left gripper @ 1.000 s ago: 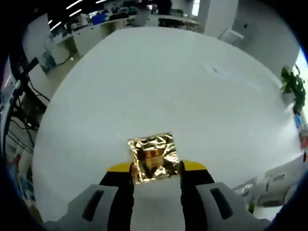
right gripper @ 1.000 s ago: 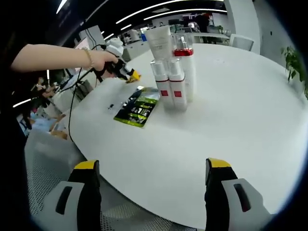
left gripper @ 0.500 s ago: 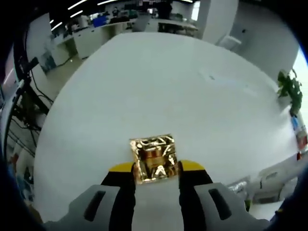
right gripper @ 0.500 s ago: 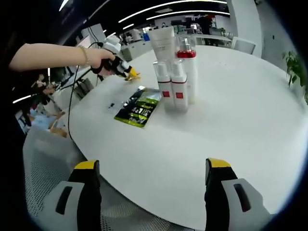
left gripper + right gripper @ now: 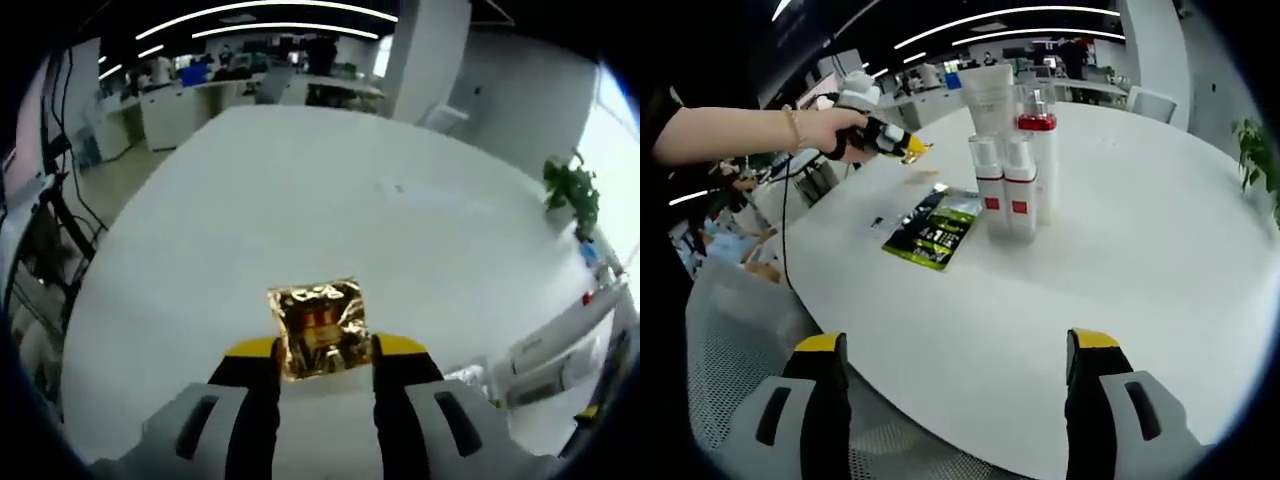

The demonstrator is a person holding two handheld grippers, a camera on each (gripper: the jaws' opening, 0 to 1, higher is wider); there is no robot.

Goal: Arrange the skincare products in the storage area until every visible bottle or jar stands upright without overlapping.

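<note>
My left gripper (image 5: 325, 347) is shut on a small gold foil sachet (image 5: 318, 325), held above the white round table (image 5: 300, 190). In the right gripper view a hand carries that left gripper (image 5: 902, 146) with the gold sachet (image 5: 919, 150) at its tip, left of the bottles. A tall white tube (image 5: 990, 95), a red-capped bottle (image 5: 1038, 150) and two small white bottles with red labels (image 5: 1005, 190) stand upright in a tight group. A green and black sachet (image 5: 933, 228) lies flat beside them. My right gripper (image 5: 955, 395) is open near the table's front edge, holding nothing.
White bottles (image 5: 555, 345) show at the right edge of the left gripper view. A potted plant (image 5: 572, 190) stands beyond the table's far right. A mesh chair (image 5: 730, 400) sits below the table's edge at the left. Desks and office furniture fill the background.
The left gripper has swung with the gold sachet still in it, bringing the white bottles into its view at the right. The right gripper stays open and almost still.
</note>
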